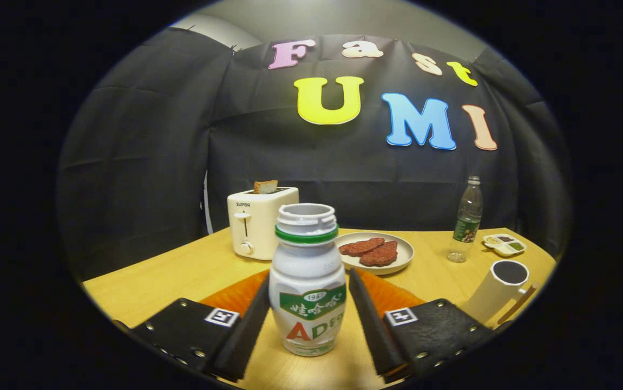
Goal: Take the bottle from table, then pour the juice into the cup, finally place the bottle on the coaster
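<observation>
A white bottle (307, 281) with a green neck ring and an open mouth stands upright between my fingers. My gripper (308, 279) is shut on it, with one fingertip against each side of its body. An orange coaster (234, 295) lies on the table just behind the bottle and shows on both sides of it. A white cup (498, 290) with a dark inside stands beyond the right finger, off to the right.
On the wooden table (181, 271) beyond the bottle stand a cream toaster (257, 222) with a slice of bread, a plate (406, 254) of meat patties, a clear water bottle (466, 219) and a small sauce dish (503, 245).
</observation>
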A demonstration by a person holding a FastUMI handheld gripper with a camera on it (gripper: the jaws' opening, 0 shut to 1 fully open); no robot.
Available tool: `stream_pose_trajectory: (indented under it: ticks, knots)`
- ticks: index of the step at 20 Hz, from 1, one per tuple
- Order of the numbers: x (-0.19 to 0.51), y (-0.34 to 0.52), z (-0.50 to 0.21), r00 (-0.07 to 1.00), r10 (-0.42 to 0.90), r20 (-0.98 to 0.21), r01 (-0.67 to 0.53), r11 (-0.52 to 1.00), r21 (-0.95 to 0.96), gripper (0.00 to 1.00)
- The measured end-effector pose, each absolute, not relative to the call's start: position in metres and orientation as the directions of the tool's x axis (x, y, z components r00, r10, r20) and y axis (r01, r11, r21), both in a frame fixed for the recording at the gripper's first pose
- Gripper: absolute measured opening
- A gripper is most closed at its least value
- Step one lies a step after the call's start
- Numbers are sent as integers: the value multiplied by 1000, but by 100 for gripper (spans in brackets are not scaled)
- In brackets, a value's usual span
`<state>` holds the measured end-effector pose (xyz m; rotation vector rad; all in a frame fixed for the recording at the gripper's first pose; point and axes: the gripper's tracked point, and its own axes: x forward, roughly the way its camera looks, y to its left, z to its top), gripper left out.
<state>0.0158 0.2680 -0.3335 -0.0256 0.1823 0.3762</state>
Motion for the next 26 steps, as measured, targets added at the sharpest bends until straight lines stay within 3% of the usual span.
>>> stream_pose_trajectory:
  ticks: [1,5,15,21,26]
  knots:
    - [17,269,-332,912,363,-189,-370,929,-1,72]
    - [12,266,-327,905,361,-226,-363,931,31,66]
    - [23,205,-282,929,266,-256,-161,916,368,66]
    - [38,172,-287,926,244,-287,-16,786,618,66]
    - [42,147,-296,926,207,-315,90,689,719,66]
